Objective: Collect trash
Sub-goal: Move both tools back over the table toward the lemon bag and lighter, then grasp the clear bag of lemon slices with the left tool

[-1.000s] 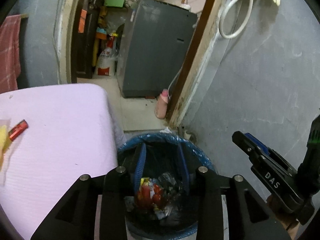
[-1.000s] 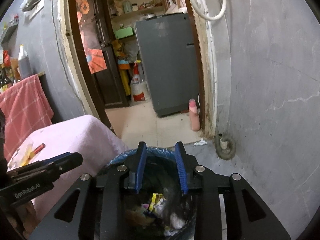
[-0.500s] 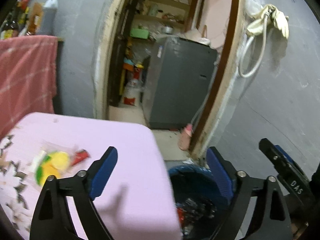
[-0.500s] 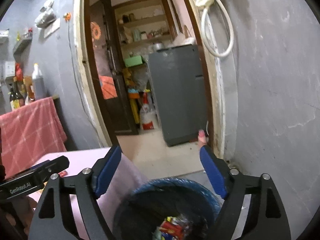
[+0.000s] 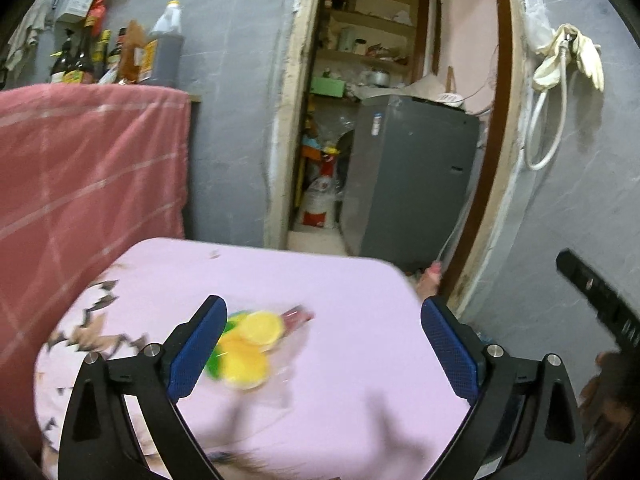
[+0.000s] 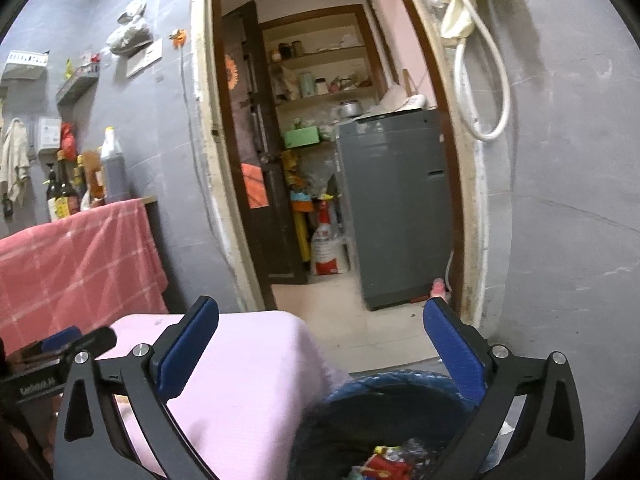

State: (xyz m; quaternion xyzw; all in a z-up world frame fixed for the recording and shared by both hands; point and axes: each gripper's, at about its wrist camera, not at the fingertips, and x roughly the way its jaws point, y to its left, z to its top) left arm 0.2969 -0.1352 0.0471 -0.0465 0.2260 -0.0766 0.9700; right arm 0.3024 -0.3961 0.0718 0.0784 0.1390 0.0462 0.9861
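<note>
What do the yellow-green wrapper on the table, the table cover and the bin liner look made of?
Yellow-green wrapper: looks like thin printed plastic film with clear crinkled edges, glossy; blur leaves it open.
Table cover: soft matte lilac fabric, probably; it drapes rounded over the corner and carries a printed pattern.
Bin liner: thin blue plastic, seemingly; it gathers in wrinkles over the rim.

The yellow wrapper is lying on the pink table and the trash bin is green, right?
Not quite. The yellow wrapper does lie on the pink table, seen in the left wrist view, but the bin is blue, as the right wrist view shows.
</note>
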